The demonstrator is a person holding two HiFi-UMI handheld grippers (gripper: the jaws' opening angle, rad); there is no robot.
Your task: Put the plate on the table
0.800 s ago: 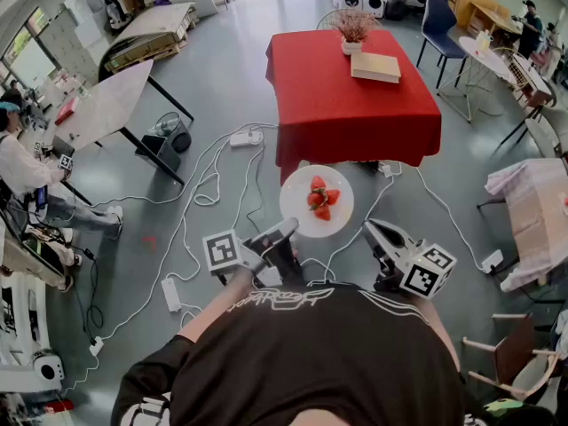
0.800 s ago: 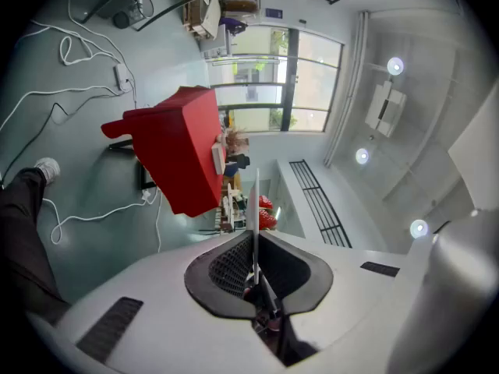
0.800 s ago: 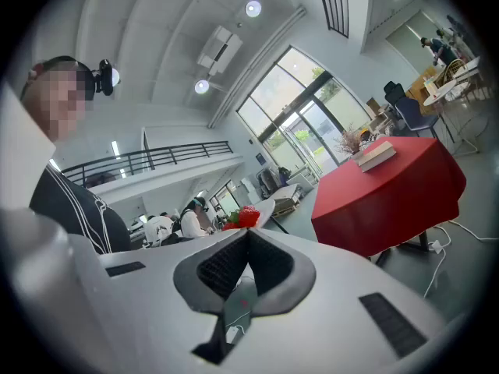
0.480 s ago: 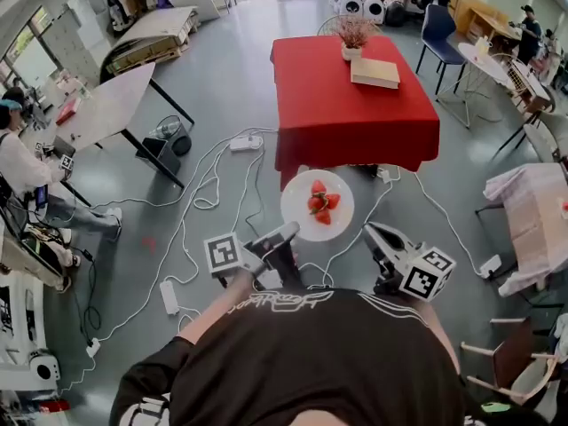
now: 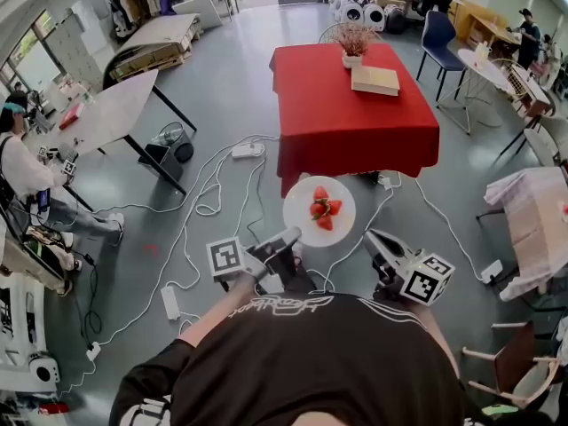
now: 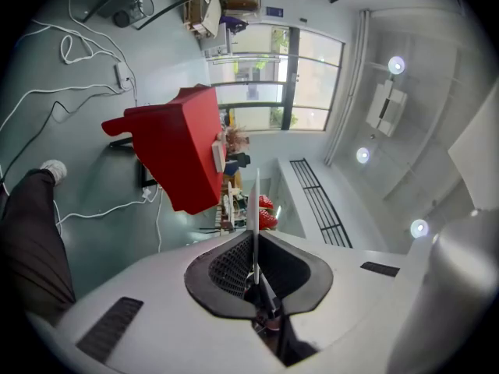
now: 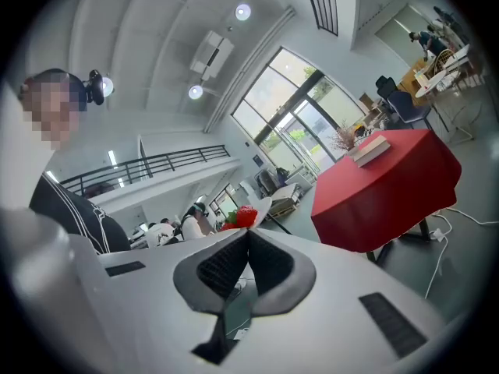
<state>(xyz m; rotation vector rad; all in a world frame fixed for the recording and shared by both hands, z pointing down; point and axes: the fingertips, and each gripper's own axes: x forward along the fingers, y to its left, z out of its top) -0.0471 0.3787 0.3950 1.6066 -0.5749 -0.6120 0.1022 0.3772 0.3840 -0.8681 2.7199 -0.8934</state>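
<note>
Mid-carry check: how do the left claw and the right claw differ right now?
The left claw is shut on the white plate's rim, which shows edge-on between its jaws. The right claw is shut with nothing between its jaws. The left claw alone carries the plate of strawberries, while the right claw hangs beside the plate, apart from it. Both point toward the red table and are short of it.

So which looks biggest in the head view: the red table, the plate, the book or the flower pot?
Largest to smallest:
1. red table
2. plate, but it is much nearer the camera than the others, so its lead over the book is unsure
3. book
4. flower pot
</note>
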